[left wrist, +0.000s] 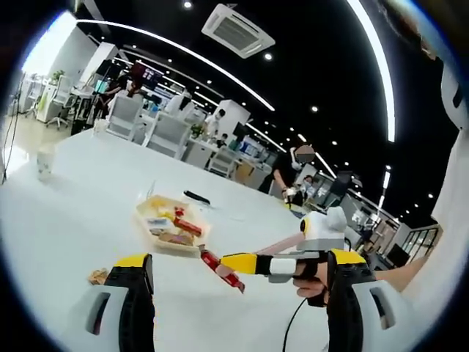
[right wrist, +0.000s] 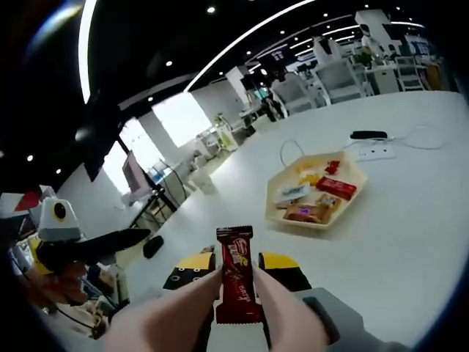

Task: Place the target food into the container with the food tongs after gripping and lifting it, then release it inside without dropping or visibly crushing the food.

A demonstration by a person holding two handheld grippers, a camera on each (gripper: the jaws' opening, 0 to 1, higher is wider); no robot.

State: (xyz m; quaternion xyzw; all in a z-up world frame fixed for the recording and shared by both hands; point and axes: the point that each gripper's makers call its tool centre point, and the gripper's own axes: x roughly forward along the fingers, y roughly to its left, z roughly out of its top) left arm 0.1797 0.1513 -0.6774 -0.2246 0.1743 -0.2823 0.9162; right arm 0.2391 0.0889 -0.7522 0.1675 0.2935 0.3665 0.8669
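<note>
- So, my right gripper (right wrist: 236,282) is clamped on tongs (right wrist: 220,312), whose two pale arms pinch a red bar (right wrist: 236,275) held upright, above the table (right wrist: 410,242).
- Bar wrapper is dark red with print; the tong tips touch it on both sides, and it looks uncrushed.
- Seen from the left gripper view, the right gripper (left wrist: 293,265) comes in from the right with the bar (left wrist: 222,269) at the tong tips, just right of and nearer than the tray (left wrist: 174,224), not over it.
- Tray (right wrist: 316,192) is cream, many-sided, lying flat on the table, far and right of the bar in the right gripper view.
- Tray holds several snacks: a red packet (right wrist: 336,187), yellow ones at the far side, a brown one at the near side.
- Left gripper (left wrist: 234,293): jaws wide apart, holding nothing, low over the table (left wrist: 80,220).
- Small brown crumpled item (left wrist: 98,276) sits on the table just left of my left jaw; can't tell what it is.
- Pale cup (left wrist: 45,161) stands far left on the table.
- Black flat object (right wrist: 368,135) and a cable lie on the table beyond the tray.
- Office desks and chairs in the background, with people there.
</note>
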